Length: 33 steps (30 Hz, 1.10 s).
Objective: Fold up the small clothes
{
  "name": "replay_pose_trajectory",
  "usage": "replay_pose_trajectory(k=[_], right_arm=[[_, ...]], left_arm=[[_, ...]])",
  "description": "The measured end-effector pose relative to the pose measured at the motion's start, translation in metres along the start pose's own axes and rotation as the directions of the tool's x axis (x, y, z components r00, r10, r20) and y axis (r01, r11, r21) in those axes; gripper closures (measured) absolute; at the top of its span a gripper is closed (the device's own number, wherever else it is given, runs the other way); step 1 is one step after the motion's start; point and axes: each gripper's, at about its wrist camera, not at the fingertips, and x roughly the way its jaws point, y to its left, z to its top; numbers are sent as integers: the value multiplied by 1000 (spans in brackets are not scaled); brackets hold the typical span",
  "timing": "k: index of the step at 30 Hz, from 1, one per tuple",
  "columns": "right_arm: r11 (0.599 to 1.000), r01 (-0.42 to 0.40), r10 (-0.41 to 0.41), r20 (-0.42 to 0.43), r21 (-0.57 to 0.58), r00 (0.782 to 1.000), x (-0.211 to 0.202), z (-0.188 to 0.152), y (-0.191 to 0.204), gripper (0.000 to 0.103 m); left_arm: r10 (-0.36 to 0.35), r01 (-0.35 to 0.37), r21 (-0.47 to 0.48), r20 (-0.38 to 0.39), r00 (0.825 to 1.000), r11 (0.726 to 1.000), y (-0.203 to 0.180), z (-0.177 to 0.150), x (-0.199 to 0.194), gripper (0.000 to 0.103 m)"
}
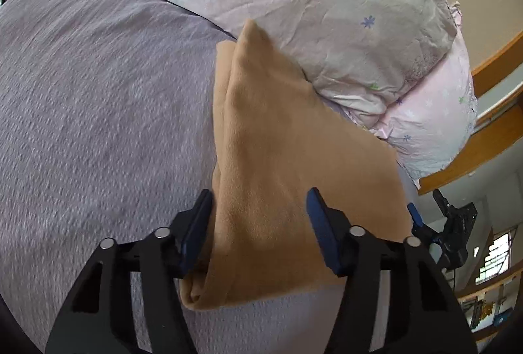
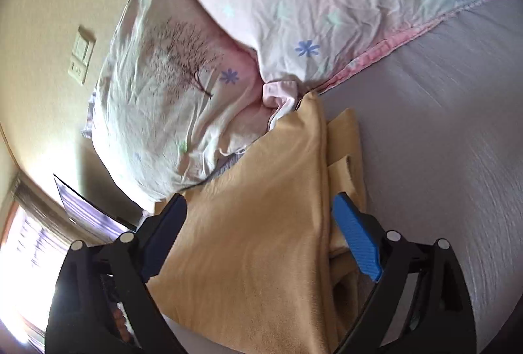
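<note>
Tan fleece garment, folded, lies on the lilac bedspread against floral pillows; left tongs and right tongs spread wide around it.

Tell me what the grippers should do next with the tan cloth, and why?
Probably close the left hand-held gripper on the soft tan fleece cloth. Both it and the right hand-held gripper are open, straddling the half-folded cloth on the purple bedspread, gripping nothing.
</note>
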Motion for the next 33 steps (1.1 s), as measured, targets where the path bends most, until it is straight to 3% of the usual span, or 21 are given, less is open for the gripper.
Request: replay_pose_trajectory(k=[1,2,6,10,14,16,18,20,22,23,24,25,26,28,29,31,33], right_arm=[[1000,-7,7,5,14,1000,-2,1,-1,12],[999,-15,14,10,31,1000,-3,1,-4,12],[997,-36,33,42,69,999,-12,4,-14,12],[993,-61,51,99,97,994,-27,10,-20,12],[992,-53,37,147,110,988,-39,15,-25,12],[993,-38,19,155,116,988,-42,16,-29,12],[991,-29,9,153,131,988,-44,18,-34,12],[992,-4,-15,146,128,989,-45,20,-40,12],[991,21,-42,152,134,988,-48,21,-44,12],[989,4,-27,149,150,988,-48,22,-45,12],[987,-12,-11,142,157,990,-47,22,-46,12],[987,-23,2,132,157,991,-46,23,-46,12],[988,-25,7,121,150,993,-44,23,-44,12],[992,-23,11,99,124,995,-44,23,-37,12],[995,-12,4,87,101,996,-48,21,-32,12],[998,-19,14,89,53,996,-61,15,-24,14],[998,-48,50,95,-29,994,-80,4,-11,18]], left_arm=[[-19,18,-44,-12,1000,999,4,0,2,74],[-66,63,-97,-21,998,993,8,1,5,81],[-158,158,-75,9,987,985,-15,9,-9,86],[-303,302,52,22,953,952,-88,20,-22,86],[-422,436,178,-109,900,882,-191,9,22,86],[-431,466,200,-195,881,862,-232,-8,63,86],[-408,483,185,-332,851,856,-268,-30,119,83],[-376,482,154,-443,814,862,-283,-49,156,81],[-398,501,121,-461,793,857,-282,-54,163,79],[-476,567,77,-459,750,820,-275,-51,158,79],[-528,603,42,-438,728,797,-266,-44,148,79],[-543,601,36,-389,745,799,-255,-36,134,75],[-536,585,53,-339,773,809,-246,-29,122,58],[-455,486,112,-223,862,867,-220,-16,93,48],[-401,430,139,-195,895,892,-209,-13,83,48],[-325,355,168,-181,928,920,-193,-11,72,48],[-298,331,208,-174,939,921,-184,-16,62,48]])
